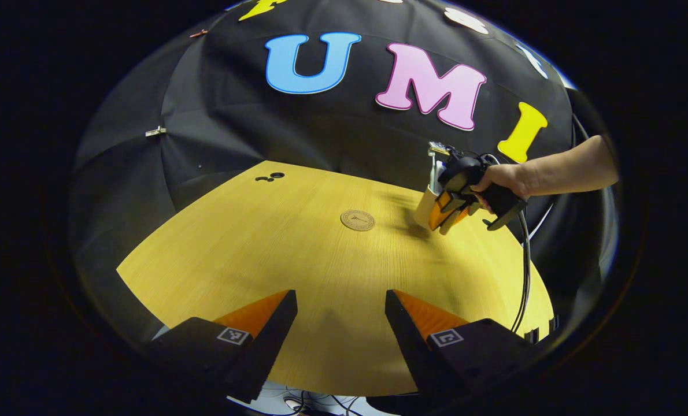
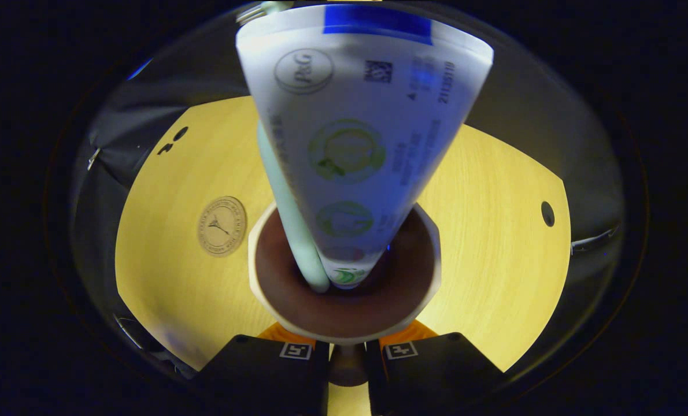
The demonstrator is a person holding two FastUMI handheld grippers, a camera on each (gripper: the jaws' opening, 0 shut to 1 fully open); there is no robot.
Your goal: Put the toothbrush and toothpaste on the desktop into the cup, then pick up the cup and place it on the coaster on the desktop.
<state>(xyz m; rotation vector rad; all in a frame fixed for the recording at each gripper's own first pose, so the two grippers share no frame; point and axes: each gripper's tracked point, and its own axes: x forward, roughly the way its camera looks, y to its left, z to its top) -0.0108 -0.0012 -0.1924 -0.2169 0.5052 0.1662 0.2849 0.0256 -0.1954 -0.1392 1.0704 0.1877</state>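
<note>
In the right gripper view, the cream cup [image 2: 263,289] with a brown inside sits right in front of the camera. My right gripper [image 2: 348,342] is shut on its near wall. A white toothpaste tube [image 2: 361,127] and a pale green toothbrush [image 2: 289,214] stand inside it, leaning toward the camera. The round brown coaster [image 2: 222,225] lies on the table to the cup's left. In the left gripper view, the right gripper [image 1: 449,215] holds the cup [image 1: 425,207] to the right of the coaster [image 1: 357,220]. My left gripper [image 1: 341,309] hangs open over the table's near edge, holding nothing.
The yellow wooden table [image 1: 298,271] has small dark holes at its far left [image 1: 270,177] and another near the right edge [image 2: 547,214]. A black cable [image 1: 524,271] trails from the right gripper down over the table's right side. A forearm [image 1: 569,170] reaches in from the right.
</note>
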